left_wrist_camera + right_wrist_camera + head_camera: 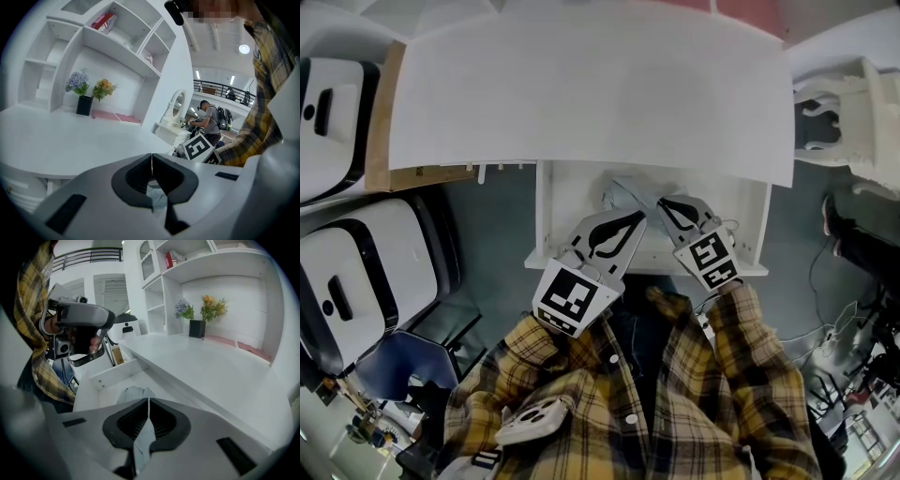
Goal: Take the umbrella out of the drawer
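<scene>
A grey-blue folded umbrella (623,192) lies in the open white drawer (542,217) under the desk top (591,84). Both grippers hover over the drawer's front half and point down at the umbrella. My left gripper (636,217) has its tips touching (151,157), with nothing seen pinched. My right gripper (661,204) is also shut (148,401), just above the umbrella (133,393), whose fabric shows through the gap behind the pads. The drawer wall (112,373) stands to the left in the right gripper view.
Two white machines (337,112) (356,272) and a blue seat (394,366) stand left of the drawer. An ornate white stand (853,112) and floor cables (834,328) are at the right. A vase of flowers (197,326) sits at the back of the desk.
</scene>
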Demonstrator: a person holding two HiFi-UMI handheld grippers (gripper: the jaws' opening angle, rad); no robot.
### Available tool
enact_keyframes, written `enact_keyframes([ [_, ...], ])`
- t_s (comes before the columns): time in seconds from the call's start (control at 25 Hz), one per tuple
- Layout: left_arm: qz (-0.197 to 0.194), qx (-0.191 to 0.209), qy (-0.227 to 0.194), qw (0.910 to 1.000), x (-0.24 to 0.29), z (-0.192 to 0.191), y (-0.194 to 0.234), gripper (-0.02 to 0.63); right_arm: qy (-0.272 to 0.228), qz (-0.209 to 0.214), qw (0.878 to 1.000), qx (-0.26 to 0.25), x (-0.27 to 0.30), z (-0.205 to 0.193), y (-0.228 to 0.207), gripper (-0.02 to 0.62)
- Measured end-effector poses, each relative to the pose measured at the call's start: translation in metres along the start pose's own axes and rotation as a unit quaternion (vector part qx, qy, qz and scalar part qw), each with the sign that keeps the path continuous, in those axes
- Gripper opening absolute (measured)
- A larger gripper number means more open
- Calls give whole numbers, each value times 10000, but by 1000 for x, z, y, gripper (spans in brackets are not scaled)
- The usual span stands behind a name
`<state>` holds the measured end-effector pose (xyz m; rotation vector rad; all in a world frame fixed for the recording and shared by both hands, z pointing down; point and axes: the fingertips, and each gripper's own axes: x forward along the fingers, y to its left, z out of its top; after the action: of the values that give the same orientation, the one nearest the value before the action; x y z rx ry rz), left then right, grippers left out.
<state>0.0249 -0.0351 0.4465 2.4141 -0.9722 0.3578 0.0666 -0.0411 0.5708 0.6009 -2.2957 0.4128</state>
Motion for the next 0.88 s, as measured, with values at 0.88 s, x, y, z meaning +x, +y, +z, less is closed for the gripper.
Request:
enact_keyframes([
  [0.88,71,-76,37,9999,-1,-4,3,23,906,630,9904,-827,14,-27,10,238],
])
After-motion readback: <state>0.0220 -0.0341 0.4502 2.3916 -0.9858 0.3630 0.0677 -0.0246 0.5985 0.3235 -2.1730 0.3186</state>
